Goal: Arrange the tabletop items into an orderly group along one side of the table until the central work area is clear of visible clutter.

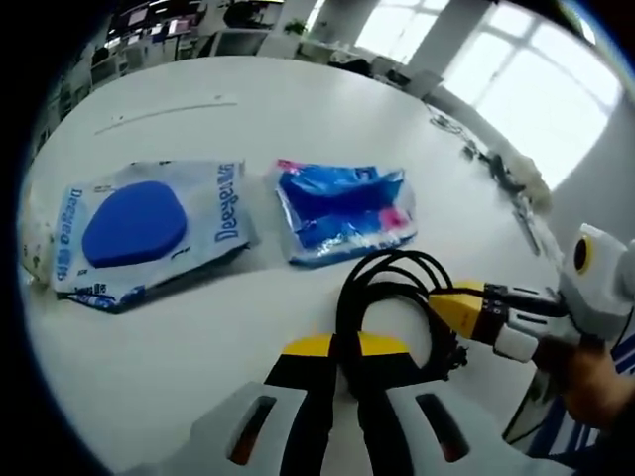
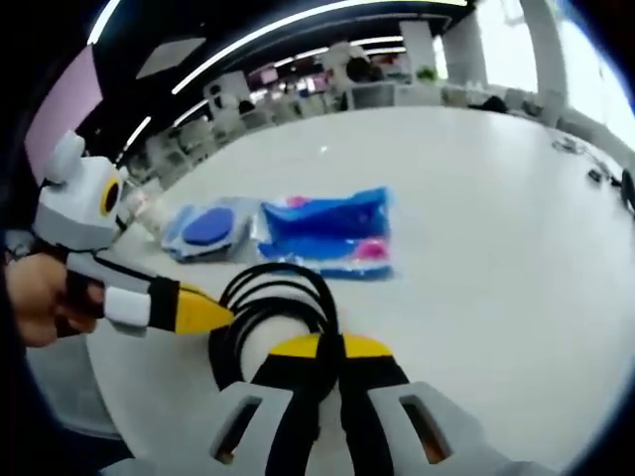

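Left gripper view: the left hand-held gripper at bottom centre pinches the coiled black cable. The right hand-held gripper enters from the right, touching the coil; its closure cannot be told. A Deeyeo packet and blue packet lie side by side on the white tabletop.

Right gripper view: the right hand-held gripper at bottom centre is pressed onto the cable; the left one comes from the left.

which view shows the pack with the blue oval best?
Left gripper view: the blue-oval pack lies large and close, its printed lettering visible. In the right gripper view it is small and distant, beside the blue wrapped pack, lettering too small to make out.
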The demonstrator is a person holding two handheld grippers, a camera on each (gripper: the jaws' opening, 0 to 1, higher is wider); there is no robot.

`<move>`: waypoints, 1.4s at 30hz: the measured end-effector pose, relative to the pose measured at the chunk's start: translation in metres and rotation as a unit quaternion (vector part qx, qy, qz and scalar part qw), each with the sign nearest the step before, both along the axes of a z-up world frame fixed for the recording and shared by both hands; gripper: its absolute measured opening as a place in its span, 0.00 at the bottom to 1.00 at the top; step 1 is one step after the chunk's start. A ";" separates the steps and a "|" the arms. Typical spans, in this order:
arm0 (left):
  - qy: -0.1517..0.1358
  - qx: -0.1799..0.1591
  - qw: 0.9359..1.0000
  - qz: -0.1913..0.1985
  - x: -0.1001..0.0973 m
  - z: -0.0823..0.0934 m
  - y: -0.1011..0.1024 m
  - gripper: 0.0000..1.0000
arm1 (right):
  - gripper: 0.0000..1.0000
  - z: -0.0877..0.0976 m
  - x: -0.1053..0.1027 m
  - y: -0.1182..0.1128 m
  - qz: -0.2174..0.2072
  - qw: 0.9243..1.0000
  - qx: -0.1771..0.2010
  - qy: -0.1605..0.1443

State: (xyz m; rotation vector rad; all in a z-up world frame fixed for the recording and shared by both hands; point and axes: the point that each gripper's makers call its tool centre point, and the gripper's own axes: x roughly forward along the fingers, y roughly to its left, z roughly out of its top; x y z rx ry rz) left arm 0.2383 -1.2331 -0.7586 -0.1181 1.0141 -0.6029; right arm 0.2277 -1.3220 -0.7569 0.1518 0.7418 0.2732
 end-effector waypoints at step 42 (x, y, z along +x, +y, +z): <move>-0.016 0.005 1.000 -0.014 0.002 -0.003 0.004 0.22 | 0.34 0.004 0.008 -0.006 0.038 0.995 -0.080 -0.053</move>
